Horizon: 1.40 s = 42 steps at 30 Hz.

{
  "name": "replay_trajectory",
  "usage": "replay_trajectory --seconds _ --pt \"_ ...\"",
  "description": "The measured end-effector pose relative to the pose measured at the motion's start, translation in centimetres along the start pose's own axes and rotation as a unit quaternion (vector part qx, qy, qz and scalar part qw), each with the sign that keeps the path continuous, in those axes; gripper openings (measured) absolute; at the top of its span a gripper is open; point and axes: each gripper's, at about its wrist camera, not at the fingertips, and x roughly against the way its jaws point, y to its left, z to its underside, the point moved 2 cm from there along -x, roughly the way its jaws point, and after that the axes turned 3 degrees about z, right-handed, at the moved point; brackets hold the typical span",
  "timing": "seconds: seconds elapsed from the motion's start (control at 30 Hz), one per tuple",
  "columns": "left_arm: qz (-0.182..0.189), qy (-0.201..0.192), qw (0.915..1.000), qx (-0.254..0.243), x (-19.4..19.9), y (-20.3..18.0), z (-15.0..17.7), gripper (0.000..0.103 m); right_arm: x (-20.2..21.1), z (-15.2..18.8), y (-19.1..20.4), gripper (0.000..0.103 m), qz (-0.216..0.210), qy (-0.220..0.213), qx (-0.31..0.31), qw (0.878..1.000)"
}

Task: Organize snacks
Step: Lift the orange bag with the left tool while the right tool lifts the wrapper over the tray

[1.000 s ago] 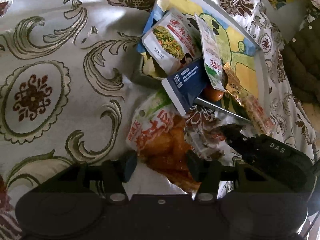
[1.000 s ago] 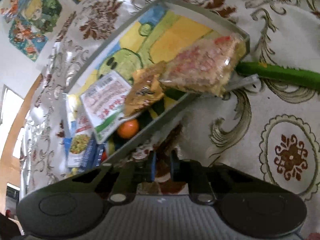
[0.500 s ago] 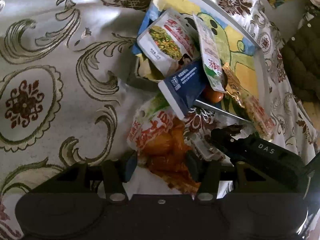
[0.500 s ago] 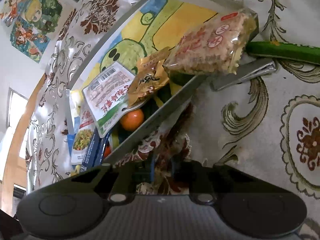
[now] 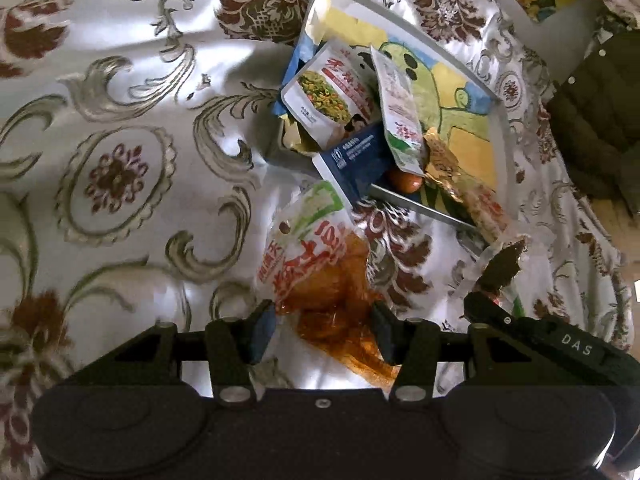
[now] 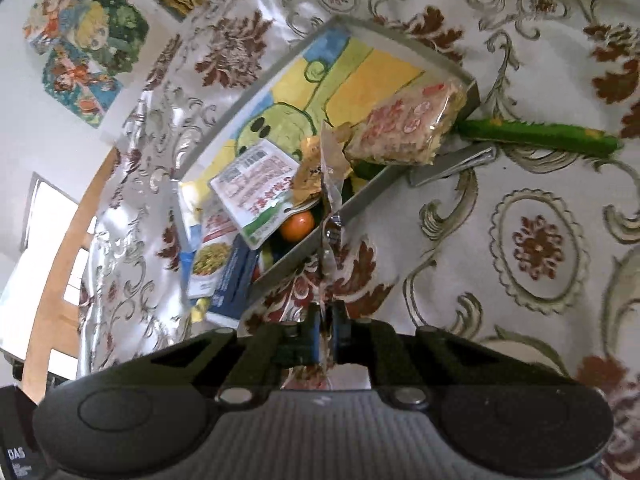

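1. Two grippers share the work. Our left gripper [image 5: 322, 330] stands with its jaws apart around the clear pouch of orange-red saucy snacks with a green-and-white printed top [image 5: 316, 264], which lies on the patterned satin tablecloth [image 5: 120, 120] just short of the grey tray with a cartoon dinosaur liner [image 5: 498, 128]. We cannot tell whether the pads touch the film.
2. Our right gripper [image 6: 327, 330] is clamped on the edge of a thin clear-and-silver wrapper [image 6: 330, 240], which stands up between us and the tray's near wall.
3. We judge the pouch slippery and soft: a squeeze low on its tail may let it slide out, or fold and sag when lifted.
4. Inside the tray, the packets crowd one end, and the dark blue carton [image 5: 356, 160] overhangs the near rim. Pushing the pouch in there could tip it onto the cloth.
5. Our wrapper is held by a narrow edge, so it could slip free or catch on the rim.
6. With both tools near one another, a hurried lift risks a knock.
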Motion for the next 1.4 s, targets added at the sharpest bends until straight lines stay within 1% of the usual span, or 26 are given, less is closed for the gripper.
replay_trajectory --seconds 0.17,0.3,0.43,0.53,0.63,0.83,0.97,1.17,1.3,1.4 --pt "-0.003 -0.008 0.9999 -0.009 2.4 -0.3 2.5 0.053 3.0 1.1 -0.2 0.006 -0.019 -0.005 -0.001 1.000" --pt "-0.001 -0.023 0.9997 -0.012 3.9 -0.6 3.7 0.053 5.3 2.2 -0.7 0.006 -0.024 -0.014 0.002 1.000" --pt "-0.006 -0.040 0.9990 -0.018 5.4 -1.4 4.4 0.053 7.2 2.6 -0.5 0.006 -0.031 -0.041 0.015 0.999" --pt "-0.007 -0.059 0.9978 -0.029 6.4 -2.3 4.5 0.053 8.3 2.6 0.2 0.006 -0.031 -0.065 0.042 0.996" --pt "-0.004 -0.078 0.9961 -0.041 7.2 -2.9 4.1 0.053 8.7 2.3 0.4 0.006 -0.046 -0.078 0.048 0.995" --pt "-0.011 -0.078 0.9962 -0.036 7.2 -3.8 2.0 0.053 8.1 1.3 0.0 0.006 -0.066 -0.085 0.022 0.994" --pt "-0.017 -0.094 0.9938 -0.058 7.5 -5.2 -0.5 0.053 7.2 0.3 -0.1 0.006 -0.071 -0.091 0.014 0.993" --pt "-0.028 -0.111 0.9896 -0.087 7.1 -7.6 -4.3 0.053 5.4 -1.8 0.7 0.006 -0.069 -0.097 0.034 0.992" --pt "-0.033 -0.123 0.9856 -0.111 6.5 -8.7 -6.3 0.053 4.4 -2.8 0.8 0.006 -0.073 -0.100 0.031 0.992" --pt "-0.033 -0.126 0.9851 -0.112 5.7 -8.9 -7.5 0.053 3.3 -3.4 1.2 0.006 -0.073 -0.101 0.035 0.992"
